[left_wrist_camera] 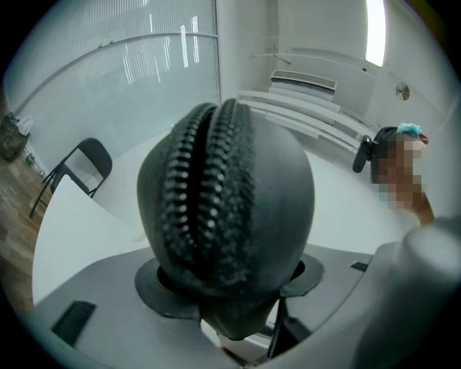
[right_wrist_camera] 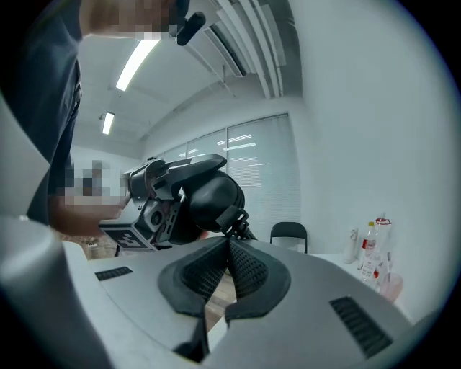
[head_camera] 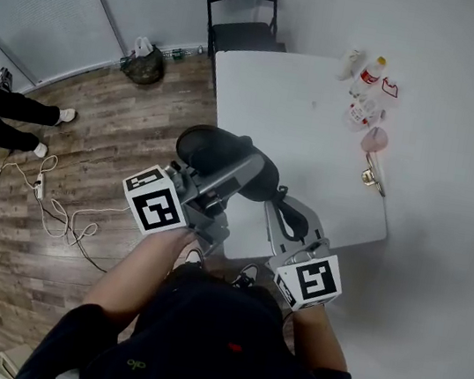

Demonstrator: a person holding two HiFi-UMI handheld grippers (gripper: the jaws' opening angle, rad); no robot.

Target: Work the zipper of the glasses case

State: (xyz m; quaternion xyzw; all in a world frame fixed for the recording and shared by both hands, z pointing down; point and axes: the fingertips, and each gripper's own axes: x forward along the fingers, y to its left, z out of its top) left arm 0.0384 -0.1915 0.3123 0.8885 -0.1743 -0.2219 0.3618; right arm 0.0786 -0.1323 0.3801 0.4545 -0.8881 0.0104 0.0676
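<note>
Here, glasses case [head_camera: 210, 146] level, lying crosswise

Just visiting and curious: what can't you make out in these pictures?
- Far end of the glasses case: left gripper view, hidden behind its own bulge.
- Whether the right hand-held gripper pinches the zipper pull: right gripper view, closed tips cover the contact.
- Labels on the bottles: head view, too small.

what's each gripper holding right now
left gripper: closed on the glasses case
right gripper: closed, pinching the zipper pull
</note>
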